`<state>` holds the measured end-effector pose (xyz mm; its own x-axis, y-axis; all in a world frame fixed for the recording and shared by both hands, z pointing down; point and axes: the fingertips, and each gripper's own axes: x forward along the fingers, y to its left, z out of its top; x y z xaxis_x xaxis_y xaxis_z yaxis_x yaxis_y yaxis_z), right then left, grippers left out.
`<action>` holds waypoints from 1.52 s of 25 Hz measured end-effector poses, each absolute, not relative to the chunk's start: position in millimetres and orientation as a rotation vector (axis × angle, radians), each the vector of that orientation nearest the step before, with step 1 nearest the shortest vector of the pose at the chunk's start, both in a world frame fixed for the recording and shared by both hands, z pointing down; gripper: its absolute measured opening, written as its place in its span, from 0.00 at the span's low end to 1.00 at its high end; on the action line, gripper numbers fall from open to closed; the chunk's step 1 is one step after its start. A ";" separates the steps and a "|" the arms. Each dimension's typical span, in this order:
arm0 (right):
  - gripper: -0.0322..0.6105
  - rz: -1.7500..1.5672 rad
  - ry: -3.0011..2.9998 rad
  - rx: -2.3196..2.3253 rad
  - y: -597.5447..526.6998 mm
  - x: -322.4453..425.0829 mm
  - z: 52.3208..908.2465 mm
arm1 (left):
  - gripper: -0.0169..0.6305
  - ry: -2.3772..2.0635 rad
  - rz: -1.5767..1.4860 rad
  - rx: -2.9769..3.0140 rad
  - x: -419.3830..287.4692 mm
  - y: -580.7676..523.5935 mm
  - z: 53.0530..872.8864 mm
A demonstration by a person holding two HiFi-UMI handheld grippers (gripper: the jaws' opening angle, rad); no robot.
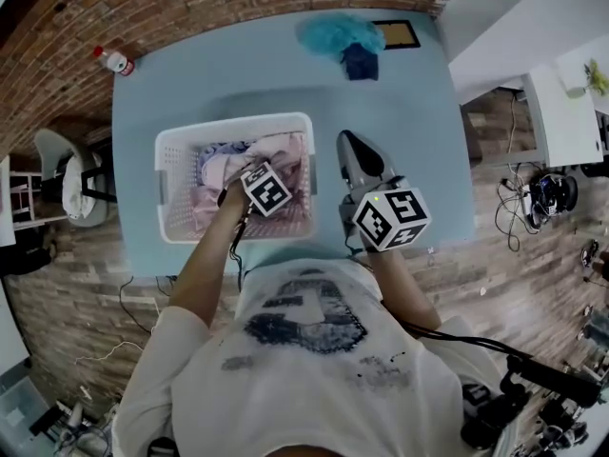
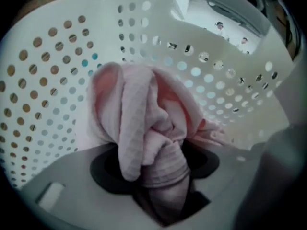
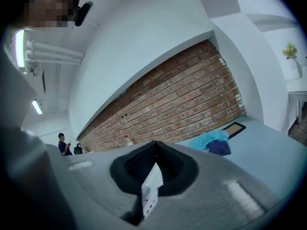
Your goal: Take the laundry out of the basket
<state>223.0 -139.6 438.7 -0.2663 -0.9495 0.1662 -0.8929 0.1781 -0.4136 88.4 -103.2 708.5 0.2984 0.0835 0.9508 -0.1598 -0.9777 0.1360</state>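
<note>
The left hand-held gripper (image 2: 163, 195) is clamped on a bunch of pink waffle-weave cloth (image 2: 144, 123). The fabric is pinched between its jaws and bulges out in thick folds straight ahead of them. This hand-held gripper points down inside the white perforated laundry basket (image 2: 48, 80), whose dotted walls curve around the cloth on the left and far sides. In the head view its marker cube sits over the right half of the basket, with the held pink cloth just beyond it, against the basket's right wall.

More laundry lies in the basket: a pale patterned piece (image 1: 224, 152) toward the far left and another pink piece (image 1: 202, 208) low on the left side.

The right hand-held gripper (image 3: 149, 186) has its jaws pressed together with nothing between them. It is held outside the basket, just beside its right wall, over the light blue table (image 1: 238, 65), and is tilted so that it looks toward the brick wall (image 3: 182, 99).

The basket stands on the near half of the table. At the table's far edge, well apart from both grippers, lie a turquoise cloth (image 1: 338, 34) and a dark blue cloth (image 1: 360, 62) touching it, beside a flat dark-framed board (image 1: 395, 34). A small bottle with a red cap (image 1: 114, 61) lies at the far left corner.
</note>
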 end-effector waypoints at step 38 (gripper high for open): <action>0.05 -0.637 2.367 -1.689 -140.0 196.2 421.4 | 0.29 -0.786 0.847 2.630 56.0 -153.8 515.6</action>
